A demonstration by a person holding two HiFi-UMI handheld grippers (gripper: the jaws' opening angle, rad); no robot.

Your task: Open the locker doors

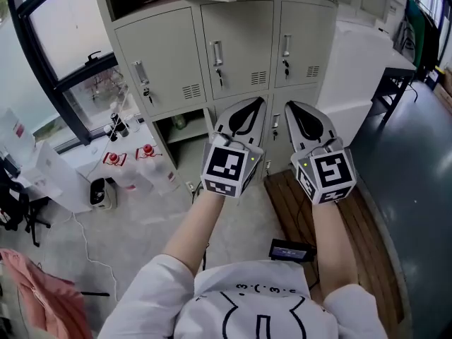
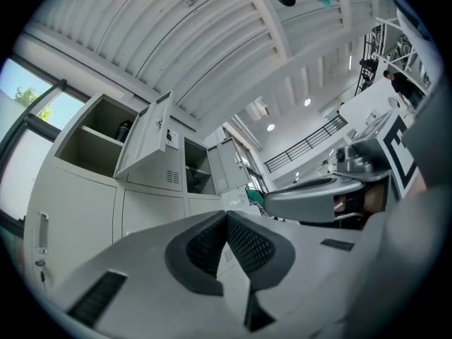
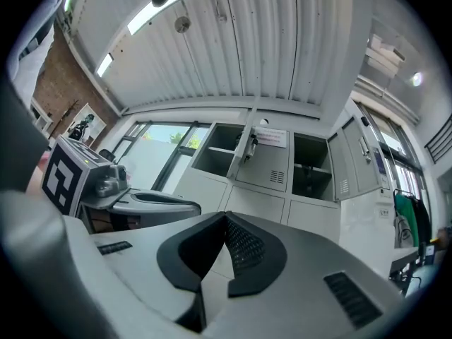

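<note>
Straight ahead, a tall grey locker bank [image 1: 277, 62] filled the view. Its middle-row doors [image 1: 159, 66] were closed: stiff sheet metal, probably light on the hinges. The small upright handles [image 1: 217, 51] looked best to pinch. Below, the left gripper [image 1: 244, 115] and right gripper [image 1: 306, 122] hovered, jaws pressed together, empty.

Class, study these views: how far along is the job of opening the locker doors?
Done: the top-left compartment, top-right compartment and bottom-left compartment stand open. In hand: nothing; the left gripper and right gripper are shut, empty, touching no door. Left: the three middle-row doors and the top-middle door are closed.
</note>
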